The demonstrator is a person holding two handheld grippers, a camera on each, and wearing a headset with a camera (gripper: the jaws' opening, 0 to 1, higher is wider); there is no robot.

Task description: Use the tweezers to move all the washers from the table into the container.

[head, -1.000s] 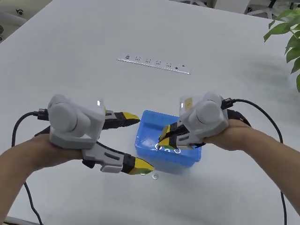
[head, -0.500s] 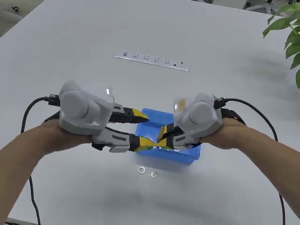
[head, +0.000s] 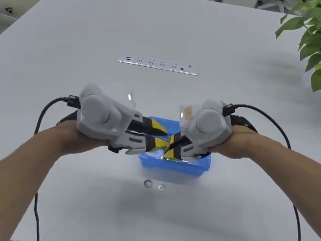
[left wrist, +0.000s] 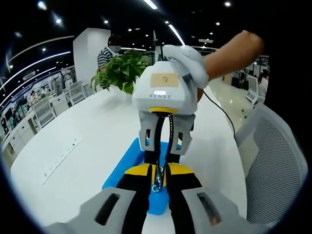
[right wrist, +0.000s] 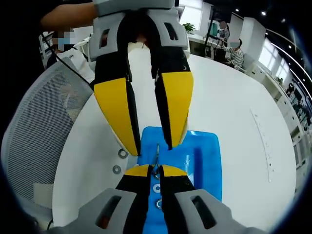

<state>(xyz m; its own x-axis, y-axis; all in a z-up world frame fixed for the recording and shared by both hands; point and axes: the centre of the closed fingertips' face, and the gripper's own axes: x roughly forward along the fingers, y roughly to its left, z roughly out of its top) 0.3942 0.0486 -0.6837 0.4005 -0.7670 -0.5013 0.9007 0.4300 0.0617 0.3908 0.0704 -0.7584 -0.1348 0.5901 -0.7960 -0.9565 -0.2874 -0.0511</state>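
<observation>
Head view: the left gripper (head: pixel 161 136) and right gripper (head: pixel 172 147) meet nose to nose over the blue container (head: pixel 175 166), which stands on the white desk (head: pixel 225 55) toward its near edge. Two loose washers (head: pixel 148 184) lie on the desk just beside the container's near wall, close together and clear of it.

Right gripper view: the right gripper's fingers are drawn narrow on the tweezers (right wrist: pixel 157 152), whose tips project forward above the container's floor, where two washers (right wrist: pixel 157 187) already lie. The left gripper's fingers (right wrist: pixel 117 112) stand moderately apart, one to each side of the tweezer tips. Contact with the tips cannot be confirmed.

Assessment: the step in hand appears to be readying the tweezers for the next pick. To do it well:
- Hold the right gripper steady.
- Close the left fingers gently so the blades do not twist.
- Carry the tips out over the near wall to the nearer washer and pinch it at the rim.

Markings: in the left gripper view, the right gripper's housing carries a label (left wrist: pixel 164 96) reading "KENSE". Print on the power strip (head: pixel 156 65) toward the far edge is too small to read.
</observation>
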